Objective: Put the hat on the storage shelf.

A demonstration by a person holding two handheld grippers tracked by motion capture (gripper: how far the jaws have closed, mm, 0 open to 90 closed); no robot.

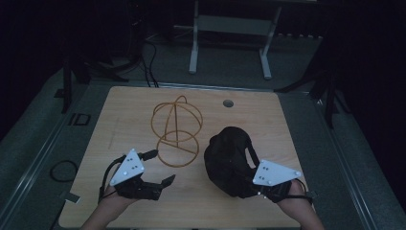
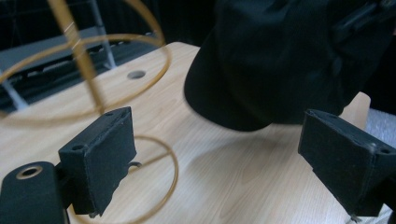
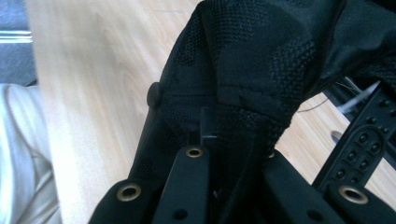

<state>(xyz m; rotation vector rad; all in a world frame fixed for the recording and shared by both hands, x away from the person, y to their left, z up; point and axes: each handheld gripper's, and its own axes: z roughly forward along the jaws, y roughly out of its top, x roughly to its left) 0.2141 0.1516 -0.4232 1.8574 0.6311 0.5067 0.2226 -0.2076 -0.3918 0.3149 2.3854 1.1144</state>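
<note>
Gripping the black mesh-fabric cap [image 1: 229, 160] at lower right of the high view, the right gripper [image 1: 262, 190] had its jaws clamped on cloth. The left gripper [image 1: 162, 184] stood spread and empty beside the golden wire-frame stand [image 1: 175, 130]. Advisably, the cap's crown should go squarely over the wire dome.

The high view looks down and forward over the whole counter [image 1: 119, 115]. The left gripper view sits low, facing across it toward the black cap [image 2: 289, 60]. The right gripper view presses close against that cap [image 3: 261, 70].
</note>
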